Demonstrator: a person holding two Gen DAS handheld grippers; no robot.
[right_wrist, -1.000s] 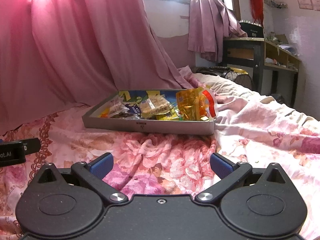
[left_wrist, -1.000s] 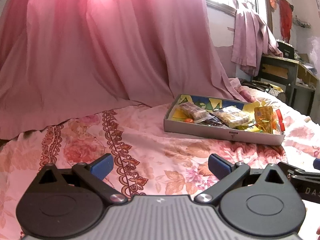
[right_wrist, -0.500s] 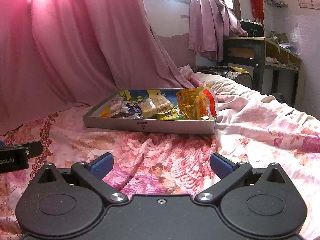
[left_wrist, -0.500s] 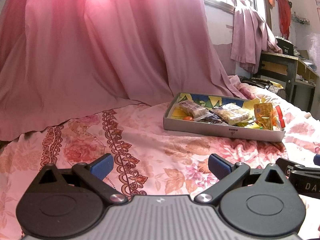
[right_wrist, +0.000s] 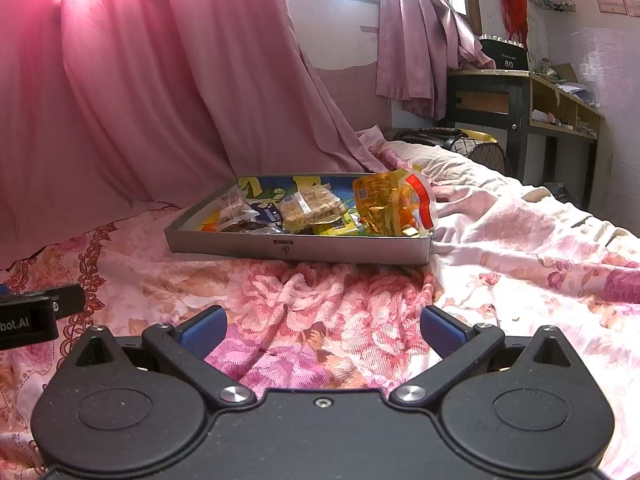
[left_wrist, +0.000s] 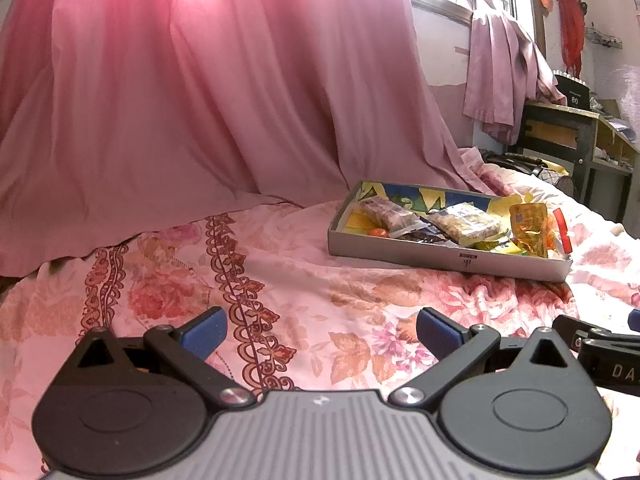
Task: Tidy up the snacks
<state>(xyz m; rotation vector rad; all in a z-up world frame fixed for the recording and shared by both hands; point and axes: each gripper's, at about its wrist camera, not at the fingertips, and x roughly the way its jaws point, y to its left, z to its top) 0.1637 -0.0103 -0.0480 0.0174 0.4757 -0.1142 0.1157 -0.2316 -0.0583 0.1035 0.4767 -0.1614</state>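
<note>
1. The snacks sit in a shallow grey tray (left_wrist: 448,258) (right_wrist: 298,248) with a printed blue, yellow and green lining, lying flat on the bed (left_wrist: 304,300) (right_wrist: 520,248), far ahead of both grippers.
2. In the tray a clear-wrapped brownish bar (left_wrist: 390,216) lies at the left, with a small red-orange round piece (left_wrist: 378,233) near the front wall just beside it.
3. A clear packet of pale crumbly squares (left_wrist: 466,224) (right_wrist: 310,206) lies near the middle, over dark wrappers and yellow-green packets.
4. At the tray's right end an orange-yellow foil pouch (left_wrist: 530,228) (right_wrist: 384,208) stands tilted, rising above the rim; a red-and-white packet (left_wrist: 562,232) (right_wrist: 420,204) leans beside it at the right corner.
5. The bed is covered with a pink floral sheet, bunched into folds just near the tray's front wall in the right wrist view.
6. A pink curtain (left_wrist: 200,100) (right_wrist: 120,100) drapes down onto the bed behind and left of the tray.
7. Far right, a dark-framed wooden desk (left_wrist: 576,132) (right_wrist: 520,100) stands beside the bed.
8. The left gripper (left_wrist: 320,330) hovers low over the sheet, near and left of the tray, jaws spread wide and holding nothing.
9. The right gripper (right_wrist: 322,330) faces the tray's front wall from near, jaws likewise wide apart and empty.
</note>
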